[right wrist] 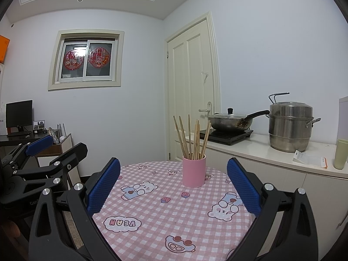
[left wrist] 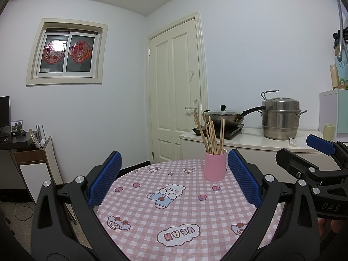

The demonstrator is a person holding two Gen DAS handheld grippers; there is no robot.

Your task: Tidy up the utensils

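A pink cup stands upright near the far edge of a round table with a pink checked cloth. Several wooden chopsticks stand in it, fanned out. The cup and chopsticks also show in the right wrist view. My left gripper is open and empty, held above the table short of the cup. My right gripper is open and empty, also short of the cup. Each gripper shows at the edge of the other's view, the right one and the left one.
A white counter behind the table holds a lidded wok on a black cooktop, a steel steamer pot and a green cup. A closed door is behind. A desk with a monitor stands at left.
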